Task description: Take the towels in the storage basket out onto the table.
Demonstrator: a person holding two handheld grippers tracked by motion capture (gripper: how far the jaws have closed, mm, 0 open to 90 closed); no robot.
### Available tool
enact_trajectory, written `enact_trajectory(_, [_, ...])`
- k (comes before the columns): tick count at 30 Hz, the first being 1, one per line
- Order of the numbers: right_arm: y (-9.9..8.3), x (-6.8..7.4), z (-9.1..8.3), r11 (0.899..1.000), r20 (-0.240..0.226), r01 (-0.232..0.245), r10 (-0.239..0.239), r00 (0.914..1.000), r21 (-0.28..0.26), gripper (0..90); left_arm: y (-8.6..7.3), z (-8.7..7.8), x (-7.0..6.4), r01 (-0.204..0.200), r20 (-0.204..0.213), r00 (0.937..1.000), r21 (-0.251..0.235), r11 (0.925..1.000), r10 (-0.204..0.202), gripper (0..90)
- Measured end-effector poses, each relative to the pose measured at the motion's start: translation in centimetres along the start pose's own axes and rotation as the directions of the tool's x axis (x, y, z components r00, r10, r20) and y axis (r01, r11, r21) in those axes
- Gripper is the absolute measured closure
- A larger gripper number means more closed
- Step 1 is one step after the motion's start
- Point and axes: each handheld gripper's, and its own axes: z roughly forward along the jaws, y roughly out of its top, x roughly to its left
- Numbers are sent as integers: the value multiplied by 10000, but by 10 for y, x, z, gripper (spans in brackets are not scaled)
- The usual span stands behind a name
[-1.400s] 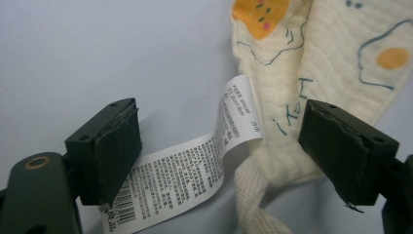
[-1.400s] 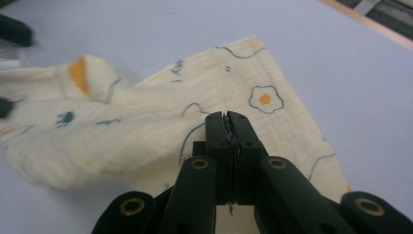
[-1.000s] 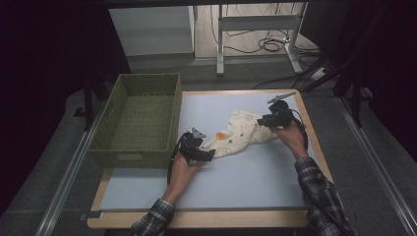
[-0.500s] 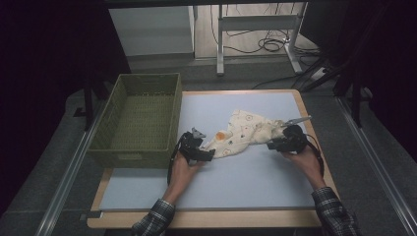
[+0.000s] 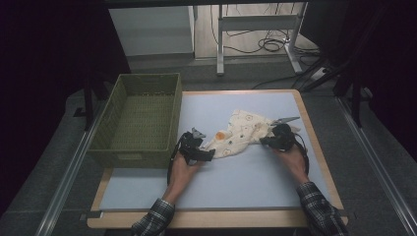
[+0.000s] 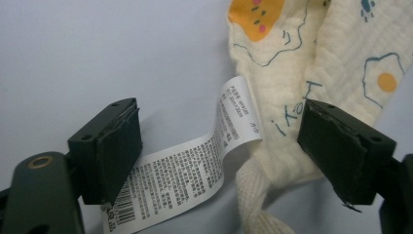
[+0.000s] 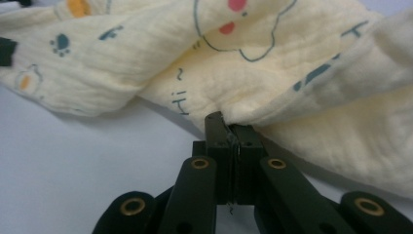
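- Near the counter's (image 5: 231,182) centre lies the cloth (image 5: 241,133), crumpled, cream with printed eggs and paws, running from 9 o'clock to 3 o'clock between the two grippers.
- Right gripper (image 7: 228,127): fingers clenched on a fold at the cloth's 3 o'clock edge.
- Left gripper (image 6: 219,146): fingers released, spread either side of the cloth's 9 o'clock corner and its white label (image 6: 195,165); nothing pinched yet.
- Step in hand, judged: taking hold of both ends to spread or lift the cloth.
- Next move calls for the left fingers to clench on the cloth corner, not on the label alone.
- Basket (image 5: 140,118) stands at 9 o'clock, just beside the left gripper; its wall limits room leftward.
- Open counter lies toward 6 o'clock and 12 o'clock; the counter's 3 o'clock edge is near the right gripper.
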Motion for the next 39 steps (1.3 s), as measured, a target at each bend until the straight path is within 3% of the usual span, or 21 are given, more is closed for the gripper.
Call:
enact_trajectory(3, [1,4,-14,9997,-79,196,-197,9998,-125,887,0,-1,-1,60,52,10000,-102,9999,-59,198])
enact_trajectory(7, [-2,12,-47,9988,-270,320,-330,9991,-365,886,0,-5,-4,114,176,9998,-180,9998,-111,363])
enact_trajectory(11, [-11,16,-84,9988,-228,294,-303,9993,-392,886,2,-10,-10,-81,398,9992,-219,9997,90,454])
enact_trajectory(18, [-36,10,-135,9996,-123,-206,203,9997,-185,878,5,-28,-24,-322,826,9959,-521,9981,364,601])
enact_trajectory(19, [-41,8,-137,9997,53,-224,225,9997,-110,868,5,-29,-25,-427,772,9960,-435,9981,460,601])
enact_trajectory(21, [-51,2,-137,9989,406,-472,474,9981,-44,745,5,-31,-28,-497,802,9954,-352,9981,524,557])
enact_trajectory(23, [-62,-3,-136,9968,338,-795,792,9963,79,716,2,-34,-29,-533,819,9951,-360,9979,561,529])
enact_trajectory(28, [-88,-1,-141,9965,270,-833,831,9962,47,697,-7,-41,-27,-595,852,9944,-292,9978,618,549])
enact_trajectory(34, [-112,15,-135,9963,-328,-863,862,9957,3,623,-19,-34,-18,-268,1056,9940,-143,9995,282,551])
enact_trajectory(39, [-119,27,-118,9970,-746,-768,769,9942,42,616,-24,-29,-16,-123,1185,9928,-262,9996,153,605])
